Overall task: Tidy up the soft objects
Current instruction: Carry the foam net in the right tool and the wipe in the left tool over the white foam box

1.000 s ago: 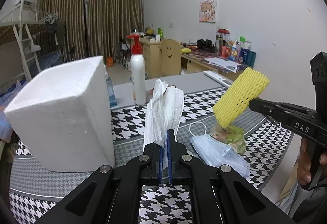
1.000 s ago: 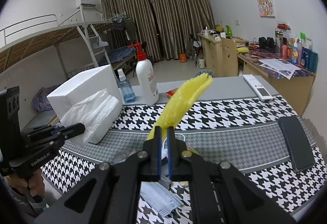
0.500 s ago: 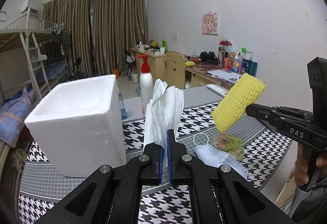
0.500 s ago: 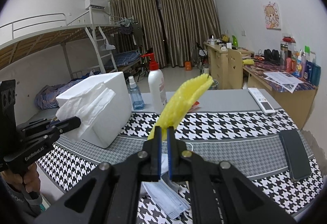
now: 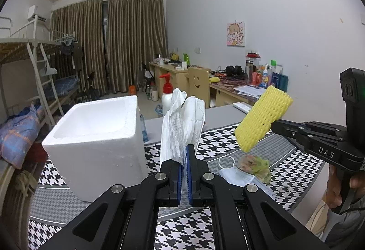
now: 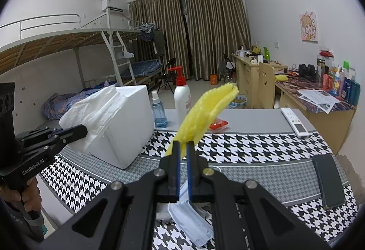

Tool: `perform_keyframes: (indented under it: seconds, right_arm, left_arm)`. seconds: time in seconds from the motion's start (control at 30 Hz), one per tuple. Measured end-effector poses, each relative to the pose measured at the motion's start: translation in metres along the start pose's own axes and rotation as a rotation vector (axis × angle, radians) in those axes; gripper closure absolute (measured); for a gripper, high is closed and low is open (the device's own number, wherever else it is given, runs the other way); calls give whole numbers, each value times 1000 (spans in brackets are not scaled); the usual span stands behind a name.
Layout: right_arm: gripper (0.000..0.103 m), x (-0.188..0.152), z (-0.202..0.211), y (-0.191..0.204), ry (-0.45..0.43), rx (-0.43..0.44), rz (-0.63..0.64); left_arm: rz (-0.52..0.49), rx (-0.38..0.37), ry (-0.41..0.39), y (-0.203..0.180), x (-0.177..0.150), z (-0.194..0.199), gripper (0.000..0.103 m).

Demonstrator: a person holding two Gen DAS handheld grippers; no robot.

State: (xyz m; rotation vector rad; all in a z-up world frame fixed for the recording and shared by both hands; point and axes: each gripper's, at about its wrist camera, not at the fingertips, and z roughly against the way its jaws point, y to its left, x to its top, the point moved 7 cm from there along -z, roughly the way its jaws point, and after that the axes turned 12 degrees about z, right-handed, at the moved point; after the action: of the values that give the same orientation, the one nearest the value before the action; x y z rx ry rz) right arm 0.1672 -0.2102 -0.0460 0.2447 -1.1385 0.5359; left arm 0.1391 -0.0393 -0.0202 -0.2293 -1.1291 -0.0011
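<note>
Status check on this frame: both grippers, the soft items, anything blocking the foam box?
Left gripper shut on white tissue. Right gripper shut on yellow foam net. Foam box open-topped, nothing blocking it.

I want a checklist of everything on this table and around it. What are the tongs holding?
Surface: houndstooth tablecloth.
Job's things: white tissue, yellow foam net, face mask, foam box open-topped.
Clutter: pump bottle, spray bottle, remote, phone, red packet.
Tongs: left tongs shut on tissue; right tongs shut on foam net.
Cables: nothing seen.
Surroundings: bunk bed, curtains, desk.
</note>
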Motion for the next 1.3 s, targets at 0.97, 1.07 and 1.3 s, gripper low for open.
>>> perform_keyframes:
  seconds: [0.97,1.07,1.3]
  right_arm:
    - [96,31,-10,30,-56,60,67]
    - [96,34,-12,33,-58,67,73]
    - [96,42,-17,39,-71,82,86]
  left_arm:
    - [12,84,-86,34,28,21,99]
    - [16,90,-93,37,30,22,99]
    - [23,105,-104,45,33,24,99]
